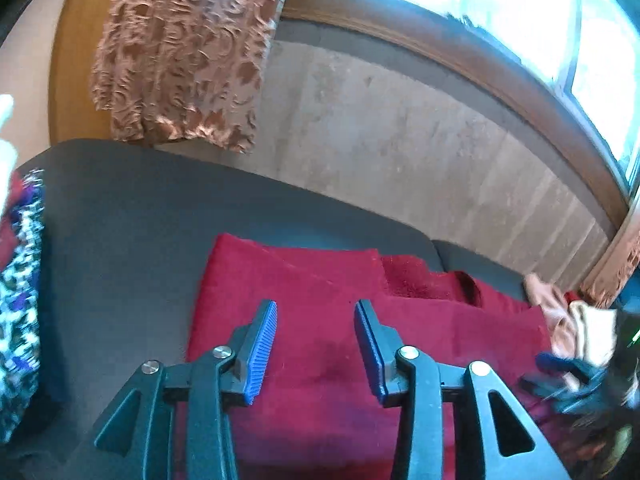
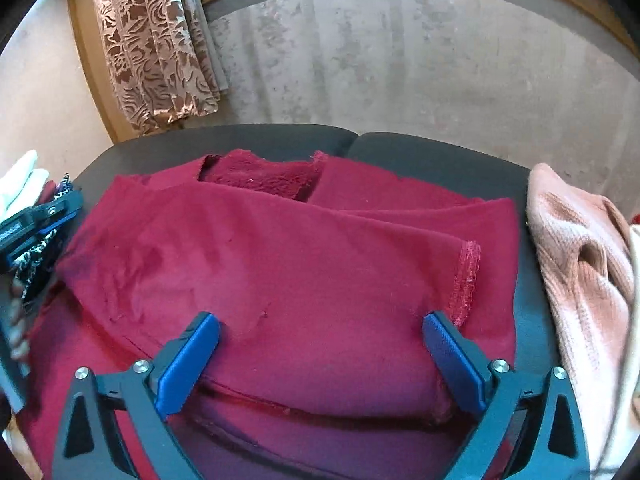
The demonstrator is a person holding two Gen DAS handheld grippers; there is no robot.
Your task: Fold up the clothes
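Observation:
A dark red fleece garment lies partly folded on a dark grey surface, with a hemmed sleeve edge turned over on its right side. It also shows in the left wrist view. My left gripper is open and empty, held just above the garment's left part. My right gripper is wide open and empty, low over the garment's near edge. The left gripper shows at the left edge of the right wrist view, and the right gripper shows blurred at the right edge of the left wrist view.
A pink knit garment lies at the right of the surface. Patterned and white clothes lie at the left. A concrete wall, a brown curtain and a window stand behind.

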